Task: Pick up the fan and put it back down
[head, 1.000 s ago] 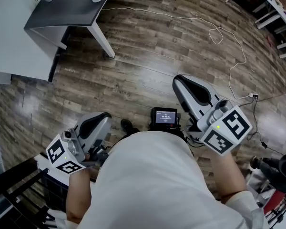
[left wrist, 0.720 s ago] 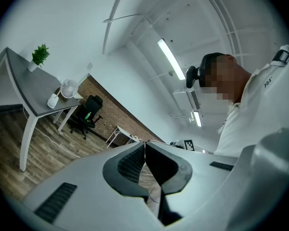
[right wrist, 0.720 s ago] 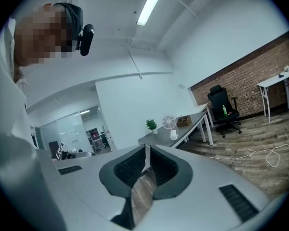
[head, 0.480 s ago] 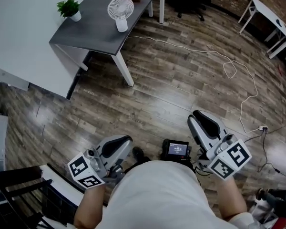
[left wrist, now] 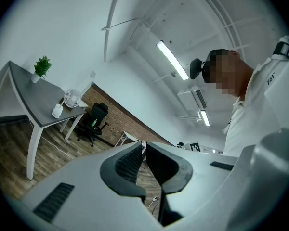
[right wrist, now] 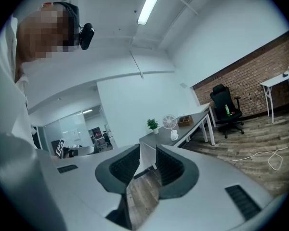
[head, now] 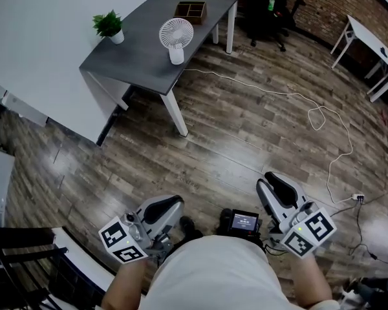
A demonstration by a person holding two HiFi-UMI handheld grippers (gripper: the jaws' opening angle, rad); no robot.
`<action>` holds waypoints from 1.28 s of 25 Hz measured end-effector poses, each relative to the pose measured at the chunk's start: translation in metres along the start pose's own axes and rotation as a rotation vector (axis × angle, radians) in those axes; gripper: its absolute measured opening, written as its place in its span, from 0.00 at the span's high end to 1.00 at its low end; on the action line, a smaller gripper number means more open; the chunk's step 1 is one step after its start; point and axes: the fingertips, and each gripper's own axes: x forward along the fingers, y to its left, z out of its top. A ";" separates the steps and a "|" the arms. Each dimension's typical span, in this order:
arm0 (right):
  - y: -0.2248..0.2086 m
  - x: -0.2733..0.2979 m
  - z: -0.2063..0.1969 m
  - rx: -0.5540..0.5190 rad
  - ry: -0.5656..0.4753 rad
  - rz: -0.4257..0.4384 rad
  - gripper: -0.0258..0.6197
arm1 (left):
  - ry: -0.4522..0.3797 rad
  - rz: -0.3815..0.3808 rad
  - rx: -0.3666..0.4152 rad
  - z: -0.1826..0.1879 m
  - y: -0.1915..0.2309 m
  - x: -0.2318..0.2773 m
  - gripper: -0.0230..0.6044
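A small white fan (head: 176, 36) stands upright on the grey table (head: 139, 57), near its right edge and far ahead of me. It also shows small in the left gripper view as the fan (left wrist: 70, 99) and in the right gripper view as the fan (right wrist: 170, 122). My left gripper (head: 176, 202) is held close to my body, shut and empty, as the left gripper (left wrist: 144, 146) confirms. Also near my waist, my right gripper (head: 264, 182) has its jaws opening; the right gripper (right wrist: 147, 154) shows a narrow gap with nothing in it. Both are far from the fan.
On the table stand a potted plant (head: 109, 26) and a wooden box (head: 190, 10). A white cable (head: 291, 99) trails over the wood floor. A black office chair (head: 271, 15) and white tables (head: 375, 47) lie at the back right. A small screen (head: 244, 222) sits at my waist.
The head view has lifted: the table and fan have slid down into full view, and both grippers now sit lower in the picture. The grippers themselves stay close to my body.
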 end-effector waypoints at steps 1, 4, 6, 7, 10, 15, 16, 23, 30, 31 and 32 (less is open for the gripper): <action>-0.003 -0.002 0.000 -0.001 0.001 0.002 0.82 | -0.003 0.005 0.003 -0.001 0.000 0.003 0.94; -0.011 -0.008 0.002 -0.010 0.007 0.005 0.82 | -0.012 0.020 0.009 -0.002 0.000 0.011 0.93; -0.017 -0.011 0.003 -0.014 0.011 0.006 0.82 | -0.016 0.032 0.013 -0.002 0.001 0.018 0.90; -0.021 -0.012 0.004 -0.014 0.012 0.007 0.82 | -0.019 0.037 0.014 -0.002 0.001 0.021 0.88; -0.031 -0.019 0.006 -0.016 0.011 0.010 0.82 | -0.025 0.055 0.021 -0.005 0.000 0.031 0.81; -0.048 -0.026 0.010 -0.016 0.009 0.020 0.81 | -0.035 0.085 0.051 -0.005 -0.001 0.049 0.77; -0.050 -0.026 0.011 -0.016 0.009 0.024 0.81 | -0.036 0.088 0.055 -0.005 -0.001 0.053 0.76; -0.071 -0.029 0.014 -0.016 0.016 0.051 0.81 | -0.057 0.113 0.055 -0.007 -0.002 0.073 0.76; -0.087 -0.025 0.018 -0.008 0.012 0.063 0.81 | -0.070 0.148 0.057 -0.002 0.003 0.083 0.76; -0.089 -0.022 0.019 -0.007 0.012 0.066 0.81 | -0.071 0.152 0.059 0.000 0.004 0.084 0.76; -0.090 -0.020 0.019 -0.006 0.011 0.069 0.81 | -0.071 0.155 0.060 0.001 0.005 0.085 0.76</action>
